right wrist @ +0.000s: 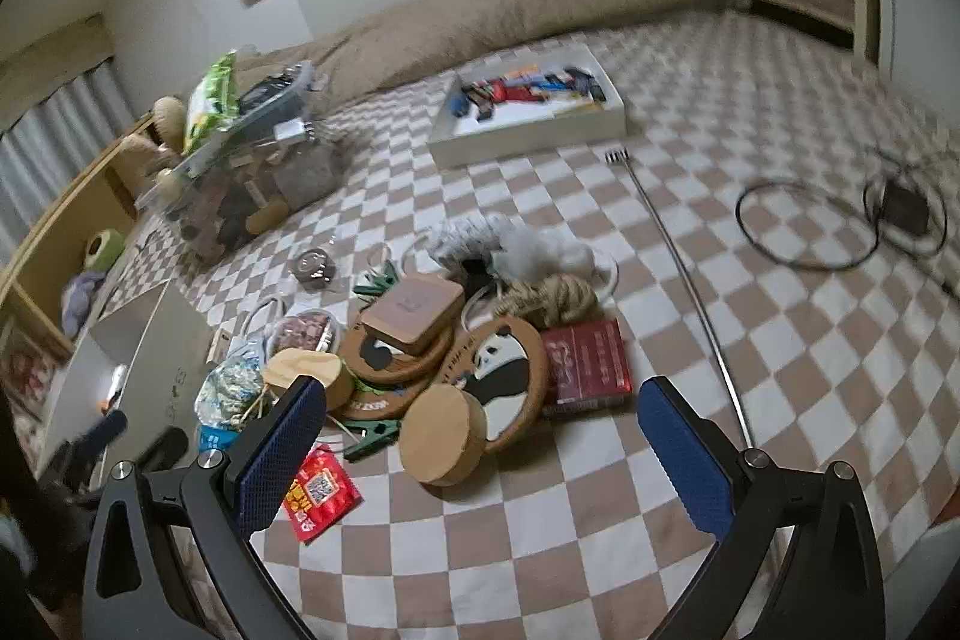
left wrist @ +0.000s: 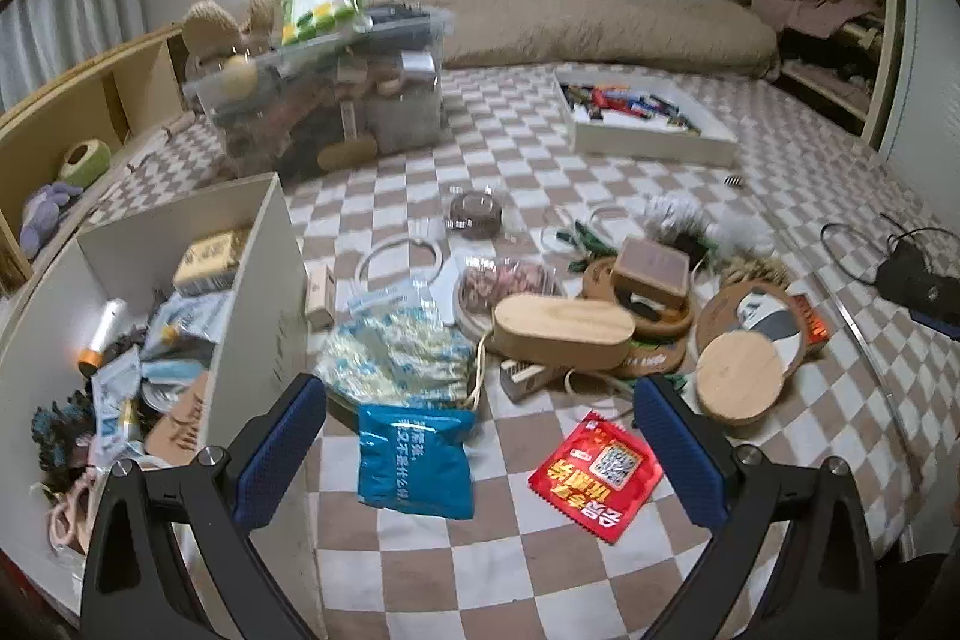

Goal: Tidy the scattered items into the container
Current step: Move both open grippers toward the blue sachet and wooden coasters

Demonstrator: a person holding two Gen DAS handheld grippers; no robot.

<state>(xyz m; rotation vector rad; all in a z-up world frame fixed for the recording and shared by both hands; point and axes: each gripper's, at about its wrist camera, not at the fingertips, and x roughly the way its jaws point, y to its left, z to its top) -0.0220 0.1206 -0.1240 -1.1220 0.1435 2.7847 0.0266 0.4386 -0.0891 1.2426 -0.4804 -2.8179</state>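
Note:
A white open box (left wrist: 264, 292) stands at the left on the checkered bed, holding several small items. Scattered beside it lie a blue packet (left wrist: 414, 460), a red packet (left wrist: 594, 475), a patterned bag (left wrist: 396, 358), an oval wooden box (left wrist: 561, 331) and a round wooden lid (left wrist: 741, 382). My left gripper (left wrist: 480, 451) is open and empty, hovering over the blue and red packets. My right gripper (right wrist: 483, 460) is open and empty above the round wooden lid (right wrist: 444, 439), near the panda coaster (right wrist: 498, 376) and red book (right wrist: 591, 361). The box also shows in the right wrist view (right wrist: 150, 340).
A clear plastic bin (left wrist: 324, 100) full of things stands behind the box. A white tray (left wrist: 654, 124) of small items lies farther back. A metal rod (right wrist: 684, 274) and black cable with charger (right wrist: 840, 220) lie at the right. A pillow roll (left wrist: 600, 28) lines the wall.

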